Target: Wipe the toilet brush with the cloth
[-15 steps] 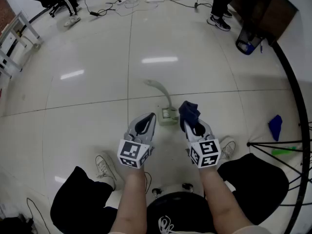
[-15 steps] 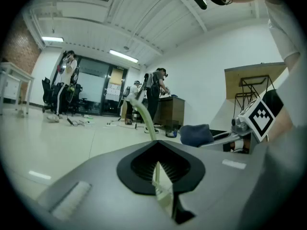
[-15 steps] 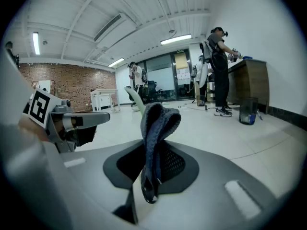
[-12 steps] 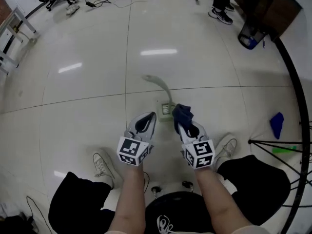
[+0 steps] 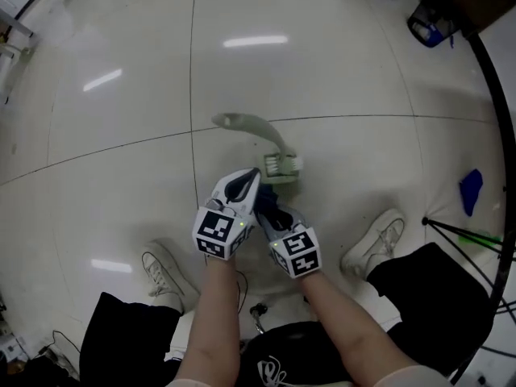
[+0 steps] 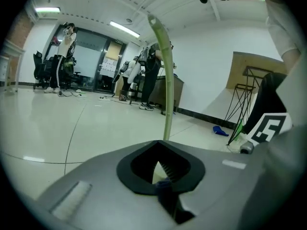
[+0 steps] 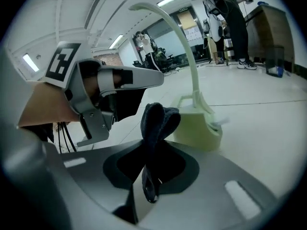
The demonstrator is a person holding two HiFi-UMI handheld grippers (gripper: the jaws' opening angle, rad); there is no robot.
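A pale green toilet brush stands in its holder [image 5: 280, 165] on the floor, its curved handle [image 5: 235, 122] leaning left. My left gripper [image 5: 245, 185] is shut just in front of the holder. In the left gripper view the handle [image 6: 167, 80] rises straight ahead, and bristles and a scrap of blue show through the jaw gap. My right gripper [image 5: 270, 213] is pressed against the left one and is shut on a dark blue cloth [image 5: 272, 201]. In the right gripper view the cloth [image 7: 158, 123] sticks up bunched, a little short of the holder [image 7: 197, 126].
The person's shoes [image 5: 165, 276] [image 5: 372, 243] rest on the pale tiled floor either side of my arms. A blue rag [image 5: 470, 190] lies at the right next to black rack legs [image 5: 463, 232]. A dark bin [image 5: 431, 24] stands far right.
The right gripper has carried the cloth left and down until it sits against the left gripper, close to the brush holder. The head view has tilted further down.
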